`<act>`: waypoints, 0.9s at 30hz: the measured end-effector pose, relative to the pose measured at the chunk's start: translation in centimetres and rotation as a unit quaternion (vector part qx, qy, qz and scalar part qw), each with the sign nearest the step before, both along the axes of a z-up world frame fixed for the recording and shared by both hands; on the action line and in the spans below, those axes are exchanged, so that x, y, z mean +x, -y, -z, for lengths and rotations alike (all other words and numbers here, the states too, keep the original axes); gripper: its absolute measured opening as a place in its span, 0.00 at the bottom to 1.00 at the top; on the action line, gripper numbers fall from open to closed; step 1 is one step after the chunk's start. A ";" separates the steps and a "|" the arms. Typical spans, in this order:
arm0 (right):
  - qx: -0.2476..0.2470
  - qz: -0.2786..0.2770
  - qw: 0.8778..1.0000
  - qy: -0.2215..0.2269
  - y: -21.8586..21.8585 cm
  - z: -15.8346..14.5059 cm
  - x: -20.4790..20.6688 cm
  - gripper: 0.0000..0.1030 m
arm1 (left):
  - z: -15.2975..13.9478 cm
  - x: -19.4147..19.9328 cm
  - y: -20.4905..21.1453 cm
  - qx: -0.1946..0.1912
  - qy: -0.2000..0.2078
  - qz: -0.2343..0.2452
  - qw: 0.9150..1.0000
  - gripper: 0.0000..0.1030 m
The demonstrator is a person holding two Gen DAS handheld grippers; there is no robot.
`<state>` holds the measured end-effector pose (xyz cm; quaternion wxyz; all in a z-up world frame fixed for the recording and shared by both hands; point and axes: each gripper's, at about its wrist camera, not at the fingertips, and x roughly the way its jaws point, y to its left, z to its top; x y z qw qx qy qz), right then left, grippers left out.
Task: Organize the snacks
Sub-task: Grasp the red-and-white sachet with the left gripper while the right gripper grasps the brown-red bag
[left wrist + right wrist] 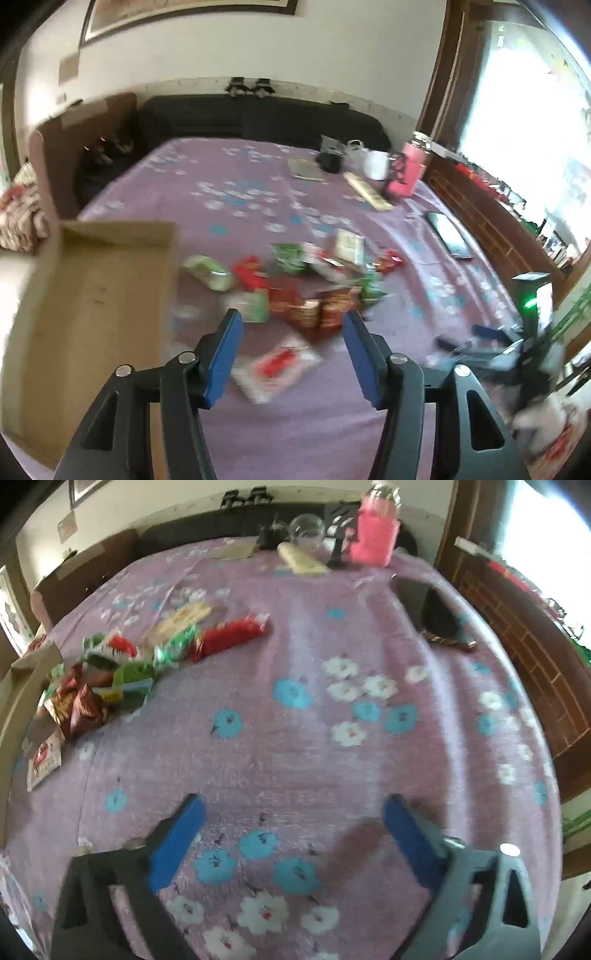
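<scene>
A pile of snack packets in red, green and white lies on the purple flowered cloth. My left gripper hovers just short of the pile, open, with nothing between its blue pads. Below it, a white-and-red packet lies flat on the cloth. An open cardboard box stands to the left of the pile. In the right wrist view the same pile is at the far left, with a long red packet at its edge. My right gripper is open over bare cloth, well right of the snacks.
At the far end stand a pink bottle, a white mug, a dark mug and a flat cream box. A dark phone lies near the right edge. A brown cabinet lines the right side.
</scene>
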<state>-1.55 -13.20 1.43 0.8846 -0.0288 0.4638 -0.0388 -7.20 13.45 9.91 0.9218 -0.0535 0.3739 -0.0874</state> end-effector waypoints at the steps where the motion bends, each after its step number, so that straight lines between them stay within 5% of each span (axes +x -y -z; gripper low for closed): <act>1: 0.020 -0.013 1.000 0.011 -0.2 -0.7 -0.1 0.85 | 0.0 0.1 -1.0 0.006 -0.006 -0.005 1.000 0.59; 6: 0.123 -0.091 0.988 0.012 -4.7 -2.0 1.0 0.84 | 1.6 -0.7 -4.6 -0.028 -0.014 0.004 0.999 0.53; 10: 0.188 -0.107 0.976 -0.035 -8.4 -0.1 3.9 0.76 | 3.3 -1.0 -1.1 0.009 -0.031 0.064 0.997 0.38; 14: 0.175 -0.067 0.981 -0.047 -10.8 1.6 6.1 0.73 | 4.6 -0.4 2.2 0.064 -0.043 0.098 0.992 0.35; 17: 0.150 -0.052 0.987 -0.033 -11.9 2.2 7.2 0.71 | 6.0 1.1 3.3 0.065 -0.062 0.117 0.989 0.34; 19: 0.141 -0.052 0.988 -0.030 -11.8 2.2 7.3 0.44 | 7.0 2.0 3.7 0.069 -0.074 0.120 0.988 0.34; 23: 0.168 -0.059 0.984 -0.025 -10.8 2.1 7.0 0.31 | 7.9 2.4 5.0 0.089 -0.075 0.140 0.983 0.34; 24: 0.178 -0.061 0.982 -0.024 -10.5 1.9 6.5 0.21 | 8.1 2.2 5.3 0.091 -0.083 0.149 0.981 0.33; 27: 0.179 -0.071 0.981 -0.010 -9.8 0.9 5.5 0.20 | 7.7 2.2 5.4 0.085 -0.088 0.162 0.979 0.27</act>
